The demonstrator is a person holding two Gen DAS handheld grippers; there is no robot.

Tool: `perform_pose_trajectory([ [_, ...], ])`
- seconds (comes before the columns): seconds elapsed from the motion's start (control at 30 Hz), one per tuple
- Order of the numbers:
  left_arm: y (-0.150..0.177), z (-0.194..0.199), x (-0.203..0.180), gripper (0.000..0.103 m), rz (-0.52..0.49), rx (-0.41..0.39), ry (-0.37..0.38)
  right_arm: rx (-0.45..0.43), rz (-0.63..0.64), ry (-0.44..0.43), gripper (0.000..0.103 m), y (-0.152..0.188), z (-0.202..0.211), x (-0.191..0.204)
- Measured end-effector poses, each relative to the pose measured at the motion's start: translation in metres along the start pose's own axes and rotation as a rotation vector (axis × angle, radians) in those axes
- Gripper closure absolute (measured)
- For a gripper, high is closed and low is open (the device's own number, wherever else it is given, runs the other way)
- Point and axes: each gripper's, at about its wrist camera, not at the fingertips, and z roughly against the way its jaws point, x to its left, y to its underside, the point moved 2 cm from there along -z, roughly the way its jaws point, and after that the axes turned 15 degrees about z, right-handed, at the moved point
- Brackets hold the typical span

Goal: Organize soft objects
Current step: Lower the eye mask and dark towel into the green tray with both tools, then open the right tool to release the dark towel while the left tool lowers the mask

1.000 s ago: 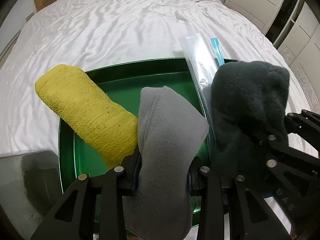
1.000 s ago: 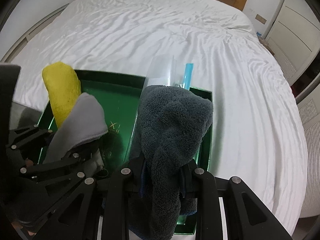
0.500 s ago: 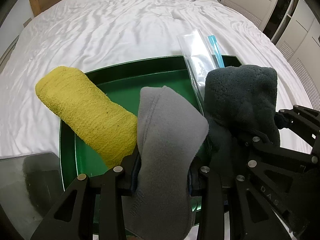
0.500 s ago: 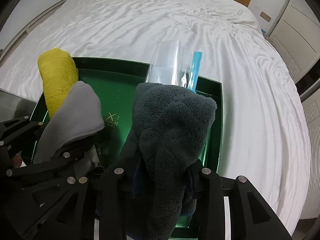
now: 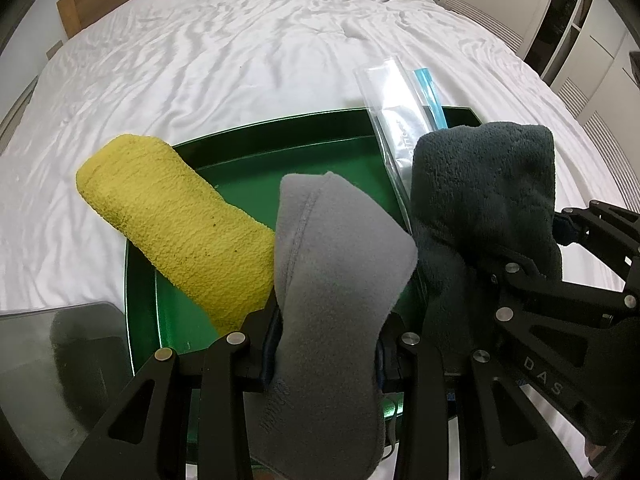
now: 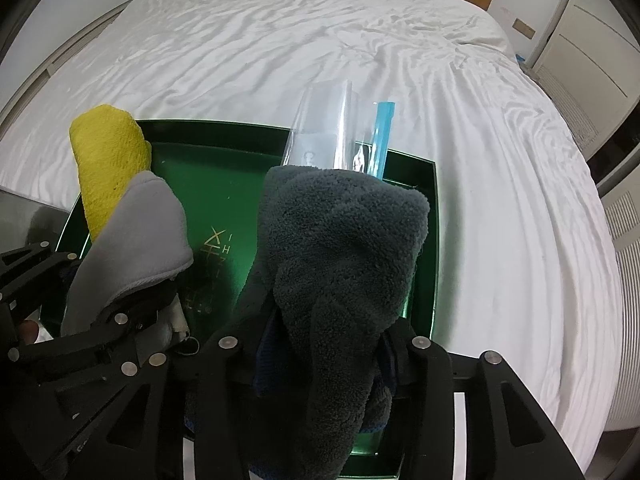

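Observation:
My left gripper point(image 5: 324, 352) is shut on a light grey fleece cloth point(image 5: 336, 280) and holds it upright over the near part of a green tray point(image 5: 288, 148). My right gripper point(image 6: 324, 344) is shut on a dark grey fluffy cloth point(image 6: 344, 248) over the tray's right half point(image 6: 434, 240). A rolled yellow towel point(image 5: 176, 224) leans on the tray's left rim; it also shows in the right wrist view point(image 6: 106, 160). The two grippers stand side by side, the cloths nearly touching. The right gripper shows in the left wrist view point(image 5: 532, 280), the left one in the right wrist view point(image 6: 100, 312).
A clear plastic sleeve point(image 5: 396, 116) with a blue stick point(image 5: 430, 92) leans on the tray's far right rim. The tray lies on a white bed point(image 5: 240, 40). A dark glossy slab point(image 5: 48, 352) lies at the near left. White cupboards point(image 6: 592, 40) stand to the right.
Both grippers have drawn closer to the tray and to each other, with the cloths still held. The dark cloth now sits right beside the grey one.

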Motion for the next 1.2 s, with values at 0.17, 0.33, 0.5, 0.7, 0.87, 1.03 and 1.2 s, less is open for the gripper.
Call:
perform_pose_trajectory([
  [0.17, 0.001, 0.003, -0.001, 0.072, -0.002, -0.006, -0.008, -0.002, -0.008, 0.003, 0.054, 0.002, 0.001, -0.001],
  [0.33, 0.001, 0.007, 0.000, 0.072, 0.005, -0.011, -0.006, -0.002, -0.011, 0.008, 0.042, 0.004, 0.004, -0.002],
  [0.5, 0.001, 0.010, -0.002, 0.071, -0.002, -0.016, -0.008, -0.005, -0.017, 0.009, 0.033, 0.005, 0.006, -0.004],
  [0.7, 0.001, 0.013, -0.003, 0.071, -0.002, -0.021, -0.008, -0.016, -0.030, 0.010, 0.031, 0.007, 0.012, -0.005],
  [0.87, 0.002, 0.018, -0.002, 0.071, -0.004, -0.029, -0.007, -0.032, -0.050, 0.011, 0.027, 0.011, 0.018, -0.006],
  [1.03, 0.002, 0.027, -0.001, 0.071, 0.005, -0.044, 0.001, -0.057, -0.060, 0.005, 0.026, 0.013, 0.028, -0.007],
  [1.2, 0.003, 0.034, -0.001, 0.071, 0.004, -0.059, -0.002, -0.081, -0.070, 0.003, 0.024, 0.016, 0.039, -0.009],
])
